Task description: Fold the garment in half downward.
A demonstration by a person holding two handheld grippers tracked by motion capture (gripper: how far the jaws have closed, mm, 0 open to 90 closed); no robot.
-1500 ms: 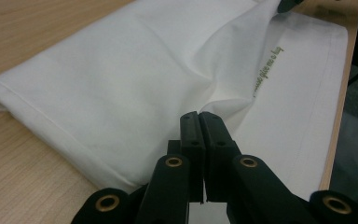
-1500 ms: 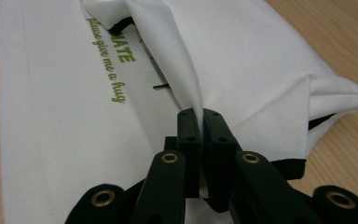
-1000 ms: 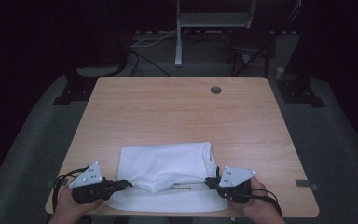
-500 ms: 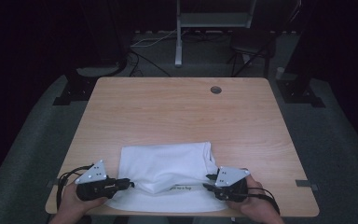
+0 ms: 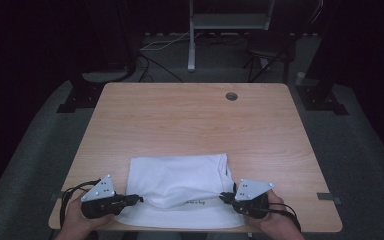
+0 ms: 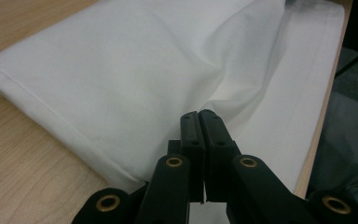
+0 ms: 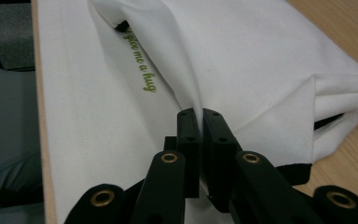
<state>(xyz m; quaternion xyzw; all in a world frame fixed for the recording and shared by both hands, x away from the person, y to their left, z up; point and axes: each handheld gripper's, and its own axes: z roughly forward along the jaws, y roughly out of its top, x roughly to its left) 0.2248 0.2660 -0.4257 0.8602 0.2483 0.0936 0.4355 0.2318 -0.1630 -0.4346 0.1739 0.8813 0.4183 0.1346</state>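
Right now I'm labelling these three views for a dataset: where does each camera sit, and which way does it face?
High view: above the near table edge, looking forward and down; both hands, left gripper, right gripper.
Left gripper view: rides that gripper, looking along shut jaws pinching the white shirt.
Right gripper view: same on its gripper, facing green lettering.
All views share the shirt.

white garment: one, folded, with one line of green lettering
wooden table: one
cable hole: one, in the table's far right part
grippers: two, the left gripper and the right gripper
grey three-cornered plates: two, one on each gripper
hands: two, one on each gripper
black jaws: two on each gripper
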